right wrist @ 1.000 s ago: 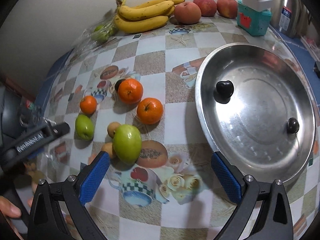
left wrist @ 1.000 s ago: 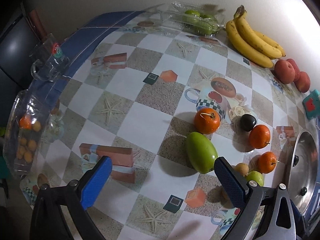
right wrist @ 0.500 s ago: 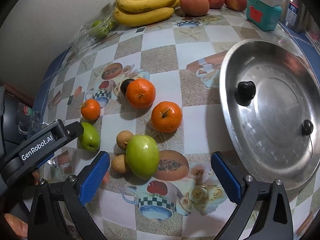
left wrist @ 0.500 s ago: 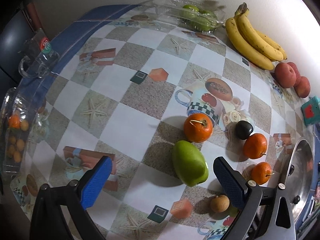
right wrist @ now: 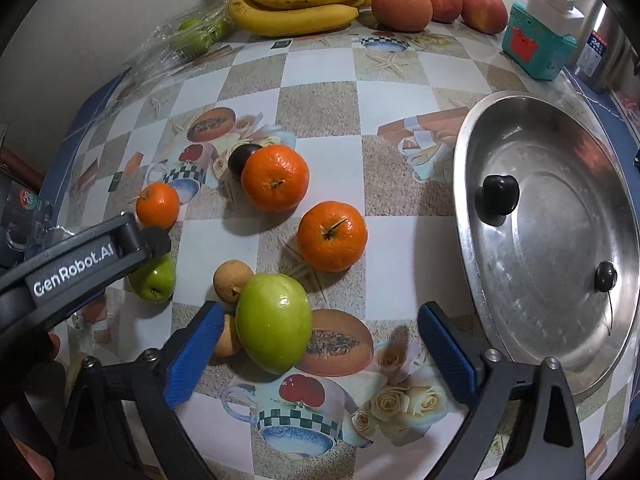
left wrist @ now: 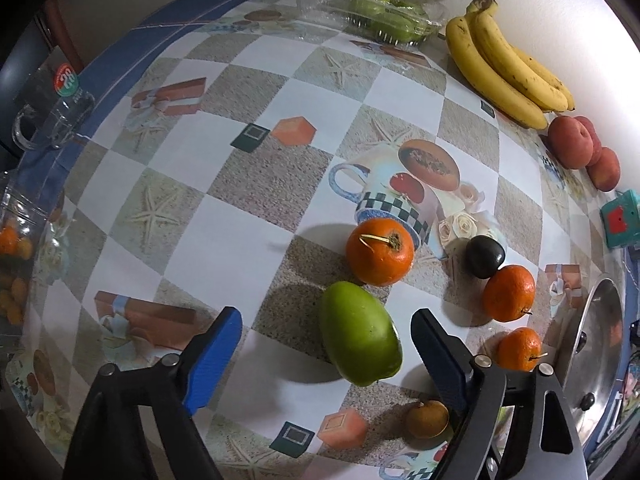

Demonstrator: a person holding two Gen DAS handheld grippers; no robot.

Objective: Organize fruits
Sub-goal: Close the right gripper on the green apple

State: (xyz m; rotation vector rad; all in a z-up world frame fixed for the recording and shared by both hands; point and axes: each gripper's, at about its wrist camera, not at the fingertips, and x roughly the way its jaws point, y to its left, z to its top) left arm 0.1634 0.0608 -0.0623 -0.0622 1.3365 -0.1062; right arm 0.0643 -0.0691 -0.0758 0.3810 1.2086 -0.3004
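Between the blue pads of the left gripper (left wrist: 326, 354), low in the left wrist view, lies a big green fruit (left wrist: 360, 340), smooth, egg-shaped and matte, resting on the patterned tablecloth (left wrist: 224, 220). The jaws are closing around it, yet both pads stand clear of its skin, so nothing is gripped. Just above it sits an orange (left wrist: 379, 250) with a dry stem, and to the right a small dark fruit (left wrist: 485, 256) touches a second orange (left wrist: 508, 293); a third, smaller orange (left wrist: 519, 349) lies lower right. A little brown fruit (left wrist: 426, 419) sits near the bottom edge.

Lower centre of the right wrist view, the right gripper (right wrist: 320, 354) is likewise closing with another green fruit (right wrist: 273, 323) between its pads; this one is glossy, with a bright highlight, and it lies nearer the left pad without being pressed. Two small brown fruits (right wrist: 232, 281) sit against its upper left side. A steel pan lid (right wrist: 552, 248) fills the right of that frame.

Along the wall at the top edge lie a bunch of bananas (right wrist: 304, 4), spotted with brown, three reddish peaches (right wrist: 402, 6), and a clear plastic box of green fruit (left wrist: 376, 16).
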